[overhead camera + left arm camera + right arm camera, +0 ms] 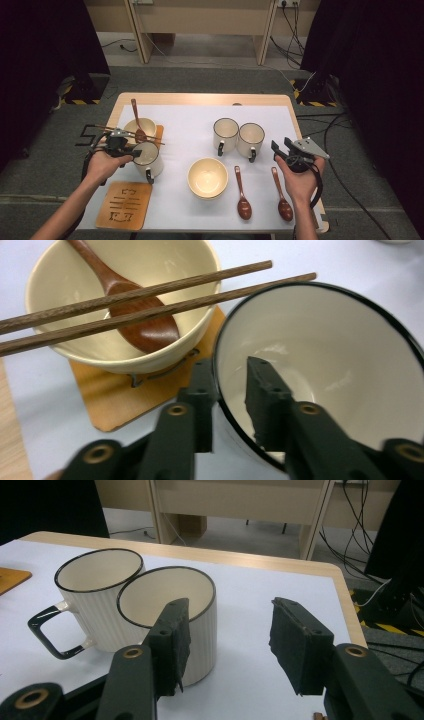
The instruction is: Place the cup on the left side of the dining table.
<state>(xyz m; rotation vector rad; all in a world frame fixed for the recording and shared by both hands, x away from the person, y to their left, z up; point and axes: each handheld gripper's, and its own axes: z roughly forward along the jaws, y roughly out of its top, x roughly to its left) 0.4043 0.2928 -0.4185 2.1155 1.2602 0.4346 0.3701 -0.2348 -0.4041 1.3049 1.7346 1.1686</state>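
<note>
Broadly, a wooden table [300,130] under a white sheet carries everything. On its near left corner lies a carved wooden coaster [124,205], bare. A cream bowl [207,177] sits near the middle; a second bowl [120,300] rests on another coaster [115,395] at far left, with a wooden spoon [135,310] in it and chopsticks [150,297] laid across its rim.

The left gripper [227,395] straddles the rim of a black-rimmed mug [340,370] standing just beside that bowl: one jaw inside, one outside, a sliver of gap at the wall (so the hold looks loosened). Two more mugs [165,610] stand touching at far right.

The right gripper [227,645] hovers near them, its jaws wide with nothing between. Two spoons [243,192] lie near the person's right hand [299,182].
</note>
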